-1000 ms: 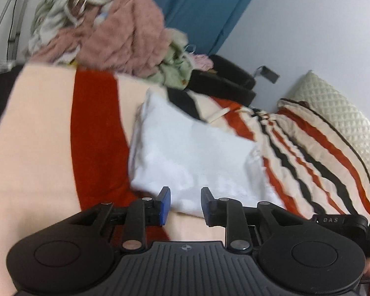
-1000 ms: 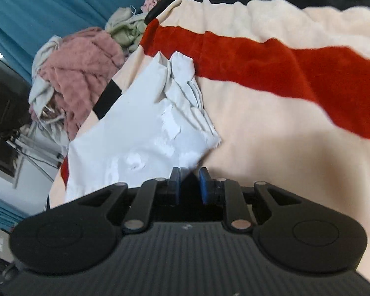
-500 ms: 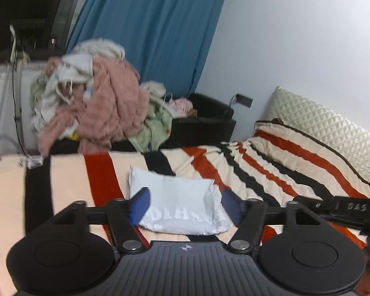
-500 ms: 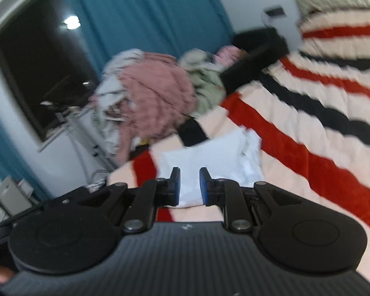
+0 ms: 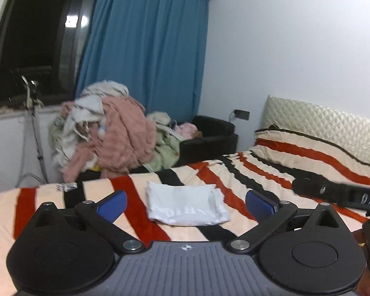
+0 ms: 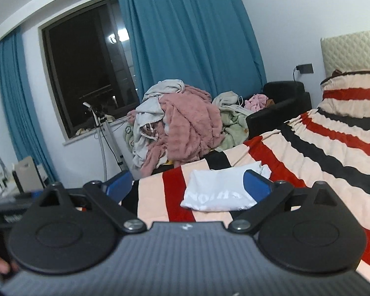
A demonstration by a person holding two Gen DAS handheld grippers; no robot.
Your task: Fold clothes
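Folded shirt (image 5: 186, 206) on bed, beyond spread fingers (image 5: 112, 204).

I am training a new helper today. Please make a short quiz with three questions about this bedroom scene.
1. True or false: the folded white garment lies on the striped blanket.
2. The left gripper jaws are: A) spread apart, B) closed on cloth.
3. Fill in: the laundry pile sits in front of a ____ curtain.

Key: 1 true; 2 A; 3 blue. The right gripper also holds nothing.
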